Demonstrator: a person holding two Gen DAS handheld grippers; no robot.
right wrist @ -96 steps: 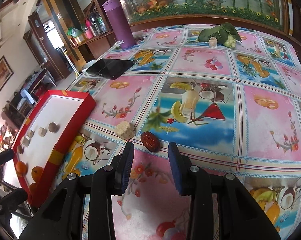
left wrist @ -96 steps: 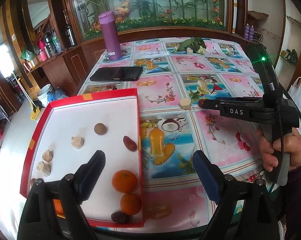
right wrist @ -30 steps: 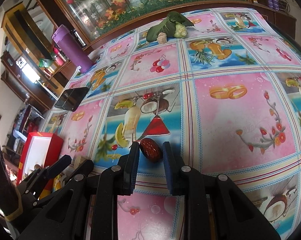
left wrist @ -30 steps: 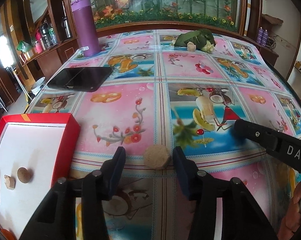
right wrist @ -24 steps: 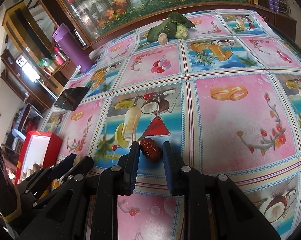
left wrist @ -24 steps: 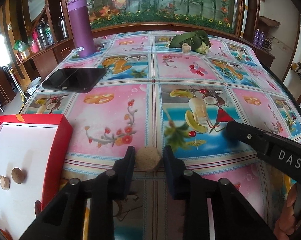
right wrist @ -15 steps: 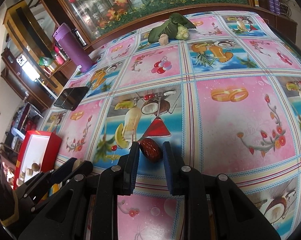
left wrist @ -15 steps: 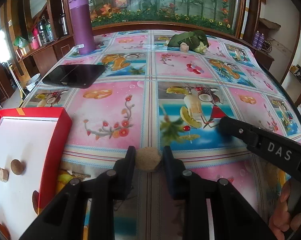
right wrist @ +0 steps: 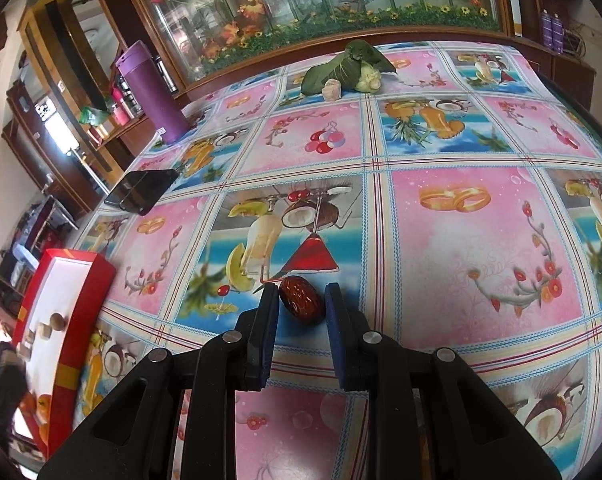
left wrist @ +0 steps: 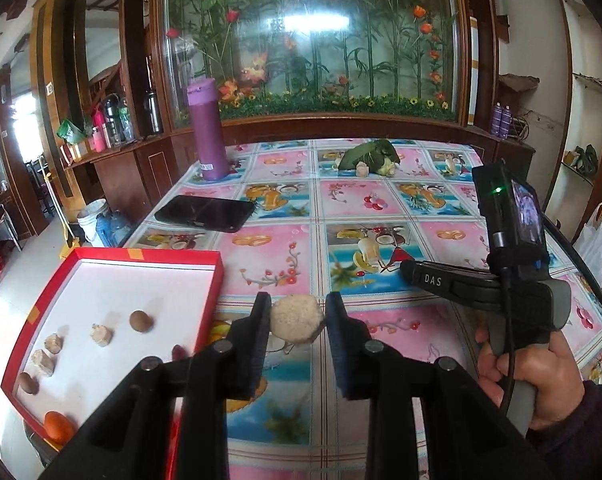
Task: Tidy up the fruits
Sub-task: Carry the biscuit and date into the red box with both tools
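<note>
So: rough beige lump (left wrist: 297, 319) in left tool (left wrist: 297, 312), off tablecloth (left wrist: 285, 256).

A purple flask (left wrist: 209, 132) stands upright at the far left of a table (left wrist: 437, 204) covered with a fruit-patterned cloth. Nearer, a black phone (left wrist: 205, 213) lies flat by the left edge. Behind the table, a glass-fronted display (left wrist: 309, 36) holds artificial flowers and bamboo. Two purple bottles (left wrist: 502, 120) stand on a ledge at far right; a white bucket (left wrist: 93, 220) sits on the floor at left.
</note>
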